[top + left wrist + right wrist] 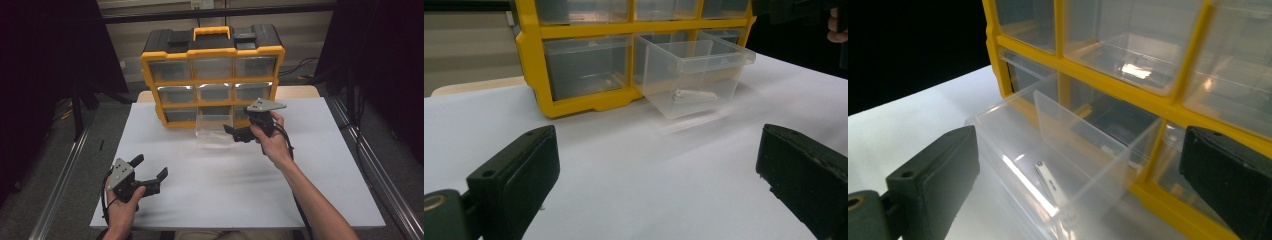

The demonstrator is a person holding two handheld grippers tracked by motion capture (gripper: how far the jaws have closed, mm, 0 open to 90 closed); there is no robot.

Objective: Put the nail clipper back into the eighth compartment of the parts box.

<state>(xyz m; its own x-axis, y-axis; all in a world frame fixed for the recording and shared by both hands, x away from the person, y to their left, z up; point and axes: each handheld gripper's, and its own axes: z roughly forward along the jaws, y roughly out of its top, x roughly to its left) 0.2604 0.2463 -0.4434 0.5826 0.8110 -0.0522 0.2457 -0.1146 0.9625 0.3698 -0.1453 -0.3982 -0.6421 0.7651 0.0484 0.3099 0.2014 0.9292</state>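
A yellow and black organizer cabinet [212, 75] with clear drawers stands at the back of the white table [225, 185]. Its bottom middle clear drawer [214, 127] is pulled out onto the table, and a divider splits it. A small pale metal piece [1048, 180] lies in the drawer's front section, also seen as the small piece [694, 94] in the left gripper view. My right gripper [231, 131] is open right next to the drawer's right side, with the drawer [1058, 150] in front of its jaws. My left gripper [150, 166] rests open and holds nothing, near the table's front left.
The cabinet's other drawers [170, 70] are pushed in, and its black top has a yellow handle [212, 32]. Metal rails [60, 185] run along both sides of the table. Bare white tabletop [649, 165] lies between the left gripper and the drawer.
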